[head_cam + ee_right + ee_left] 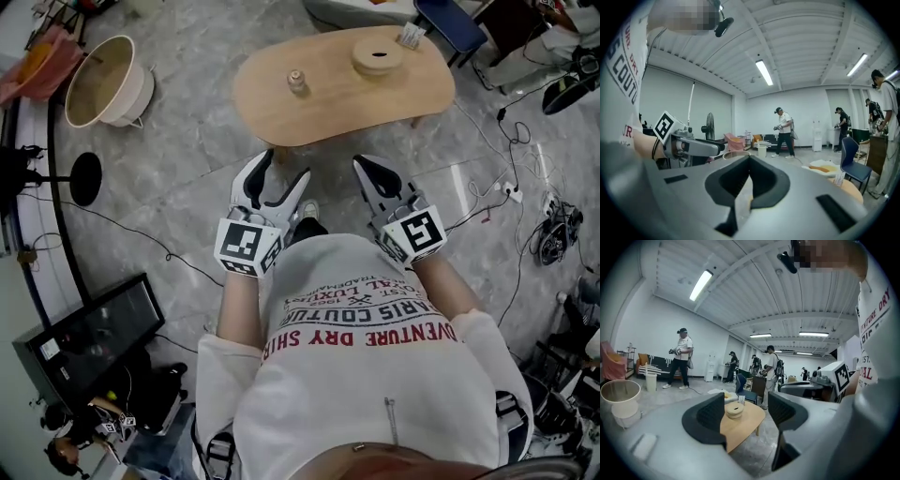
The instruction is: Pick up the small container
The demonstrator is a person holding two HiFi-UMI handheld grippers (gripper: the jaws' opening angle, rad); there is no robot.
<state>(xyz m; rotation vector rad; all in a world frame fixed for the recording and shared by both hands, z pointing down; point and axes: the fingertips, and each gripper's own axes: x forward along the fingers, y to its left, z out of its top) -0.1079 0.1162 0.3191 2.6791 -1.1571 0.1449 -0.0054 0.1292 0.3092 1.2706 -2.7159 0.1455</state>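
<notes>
A small light jar-like container (295,81) stands on the oval wooden table (309,103), left of its middle. A wider round wooden container (378,56) sits at the table's far right and also shows far off between the left jaws (734,409). Both grippers hang close to the person's body, well short of the table. My left gripper (279,183) (743,416) is open with nothing between its jaws. My right gripper (372,173) (749,171) is shut with nothing in it. The left gripper view does not show the small jar.
A white card holder (410,36) stands at the table's far edge. A large white basket (103,80) and a black fan base (86,178) are on the floor at left, and a dark monitor (89,333) lies lower left. Cables (511,192) trail at right. Several people stand in the distance.
</notes>
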